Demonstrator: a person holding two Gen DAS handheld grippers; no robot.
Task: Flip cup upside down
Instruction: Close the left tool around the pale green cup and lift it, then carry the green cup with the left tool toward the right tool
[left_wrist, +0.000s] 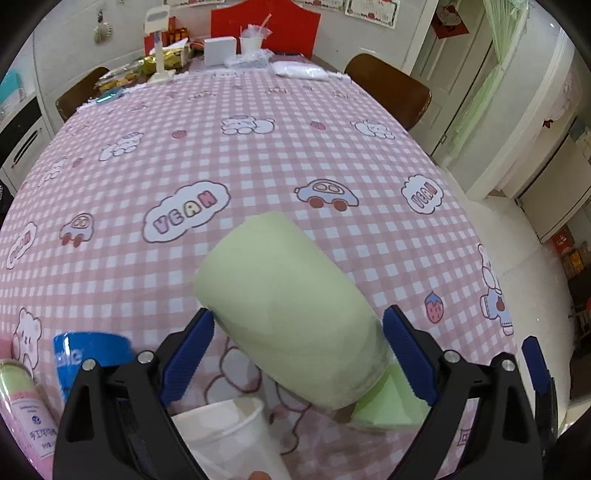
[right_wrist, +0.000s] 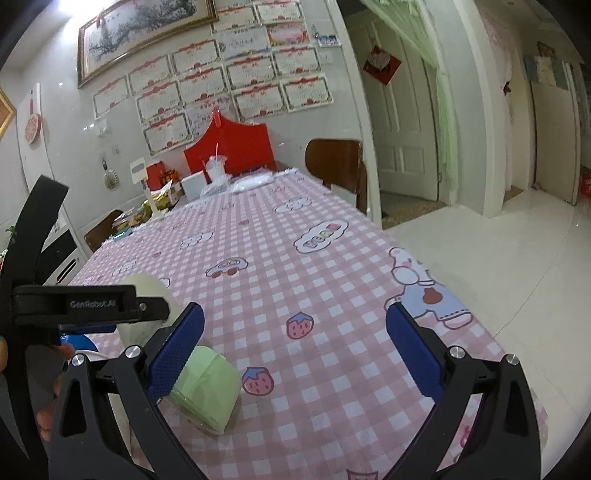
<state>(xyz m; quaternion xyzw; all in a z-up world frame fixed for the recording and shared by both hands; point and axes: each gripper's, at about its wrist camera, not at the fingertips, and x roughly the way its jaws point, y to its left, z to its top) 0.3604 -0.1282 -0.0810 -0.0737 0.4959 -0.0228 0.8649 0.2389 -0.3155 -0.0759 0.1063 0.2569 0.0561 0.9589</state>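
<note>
A pale green cup (left_wrist: 291, 314) is held tilted above the pink checked tablecloth (left_wrist: 258, 155), closed base pointing up and away. My left gripper (left_wrist: 299, 350) is shut on the green cup, its blue pads (left_wrist: 188, 358) pressing its sides near the rim. In the right wrist view the cup (right_wrist: 147, 291) shows partly behind the left gripper's black body (right_wrist: 92, 306). My right gripper (right_wrist: 295, 350) is open and empty, low over the table's near right part.
A white paper cup (left_wrist: 229, 435), a blue cup (left_wrist: 88, 358) and a pink-labelled bottle (left_wrist: 26, 410) stand near the front. A green tape roll (right_wrist: 207, 391) lies by my right gripper's left finger. Clutter and chairs (left_wrist: 391, 88) are at the far end. The table's right edge (right_wrist: 480, 325) drops to white floor.
</note>
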